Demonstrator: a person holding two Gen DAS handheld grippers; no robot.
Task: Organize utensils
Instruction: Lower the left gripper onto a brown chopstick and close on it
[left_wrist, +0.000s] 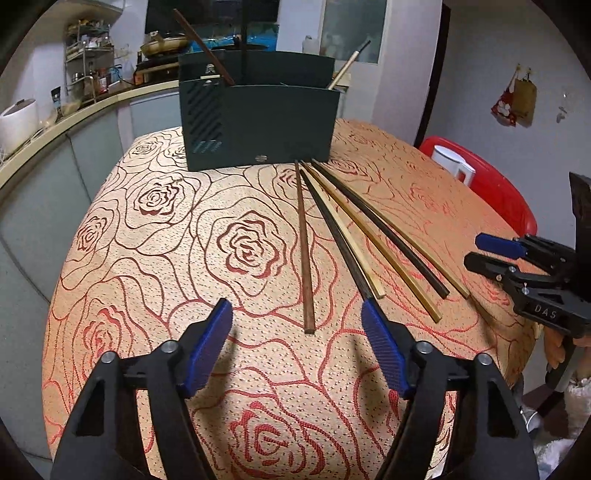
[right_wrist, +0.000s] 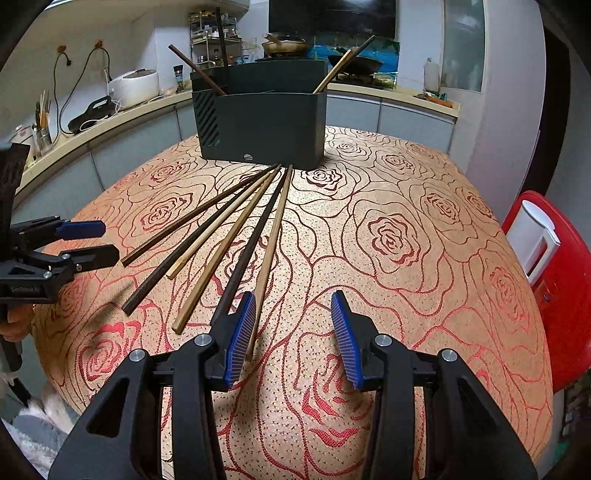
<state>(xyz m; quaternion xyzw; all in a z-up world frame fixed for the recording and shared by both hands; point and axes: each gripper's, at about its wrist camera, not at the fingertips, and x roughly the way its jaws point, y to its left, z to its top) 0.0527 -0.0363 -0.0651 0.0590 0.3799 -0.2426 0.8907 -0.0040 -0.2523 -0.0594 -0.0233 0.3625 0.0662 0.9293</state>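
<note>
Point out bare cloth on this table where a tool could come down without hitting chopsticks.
Bare: the rose tablecloth left of the reddish-brown chopstick, and the stretch between the fan of chopsticks and the red chair. Crowded: the middle, in front of the dark green utensil holder, where six chopsticks lie.

Round table (left_wrist: 129, 258) was covered with an orange cloth (right_wrist: 424, 295) in a red rose pattern. A dark green holder (left_wrist: 258, 125) stood upright near the far edge. Six chopsticks (right_wrist: 221, 236) lay flat on the cloth just in front of it, fanned out with tips bunched close to the holder's base: a reddish-brown one (left_wrist: 305, 251) a little apart on one side, the dark and pale ones side by side.
</note>
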